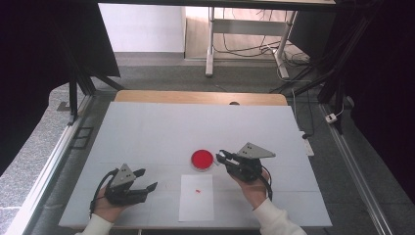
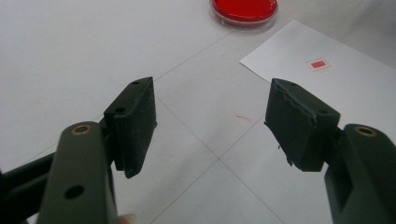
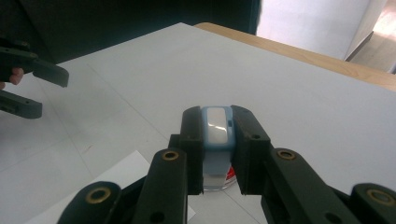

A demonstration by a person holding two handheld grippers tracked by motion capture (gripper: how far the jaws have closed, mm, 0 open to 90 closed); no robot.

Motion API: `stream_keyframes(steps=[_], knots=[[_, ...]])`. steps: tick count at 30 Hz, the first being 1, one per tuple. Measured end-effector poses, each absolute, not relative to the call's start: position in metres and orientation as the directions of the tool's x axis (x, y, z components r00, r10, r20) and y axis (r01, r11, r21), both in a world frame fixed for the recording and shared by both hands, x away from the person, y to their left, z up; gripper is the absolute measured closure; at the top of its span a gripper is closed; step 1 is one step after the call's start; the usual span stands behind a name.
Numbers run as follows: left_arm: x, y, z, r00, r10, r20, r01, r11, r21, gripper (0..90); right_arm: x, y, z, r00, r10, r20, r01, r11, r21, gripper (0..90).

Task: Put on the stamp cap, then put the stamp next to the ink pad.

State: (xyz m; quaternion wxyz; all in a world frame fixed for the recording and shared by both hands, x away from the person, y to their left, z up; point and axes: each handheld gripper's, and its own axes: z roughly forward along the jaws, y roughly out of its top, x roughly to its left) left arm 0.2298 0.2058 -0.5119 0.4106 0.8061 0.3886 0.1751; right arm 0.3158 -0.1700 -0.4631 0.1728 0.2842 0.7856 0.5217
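A shallow round dish with red contents [image 1: 202, 159] sits mid-table, also at the top of the left gripper view [image 2: 244, 8]. Just right of it, my right gripper [image 1: 222, 157] is shut on a small light-blue object with a pale face [image 3: 215, 127], clamped between both jaws of the right gripper [image 3: 218, 116]. A sliver of the red dish [image 3: 230, 175] shows under the jaws. My left gripper [image 1: 150, 178] hovers at the near left, open and empty [image 2: 212, 121]. A white paper sheet [image 1: 196, 205] with a small red mark [image 1: 197, 190] lies between the hands.
The table carries a white cover [image 1: 147, 132] with faint grid lines; a wooden edge [image 1: 200, 97] shows at the far side. Black frames and cables stand beyond the table. The left gripper [image 3: 42, 91] shows far off in the right gripper view.
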Motion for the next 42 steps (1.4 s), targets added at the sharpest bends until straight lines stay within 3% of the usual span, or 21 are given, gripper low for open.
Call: stream_keyframes(steps=[18, 42], knots=[[0.229, 0.208, -0.517, 0.632, 0.774, -0.037, 0.492, -0.363, 0.791, 33.7, 0.323, -0.175, -0.464, -0.762, 0.647, 0.008, 0.268, 0.304, 0.914, 75.0], [0.231, 0.207, -0.52, 0.638, 0.769, -0.039, 0.498, -0.373, 0.783, 33.5, 0.362, -0.16, -0.498, -0.741, 0.67, -0.048, 0.346, 0.442, 0.827, 74.8]])
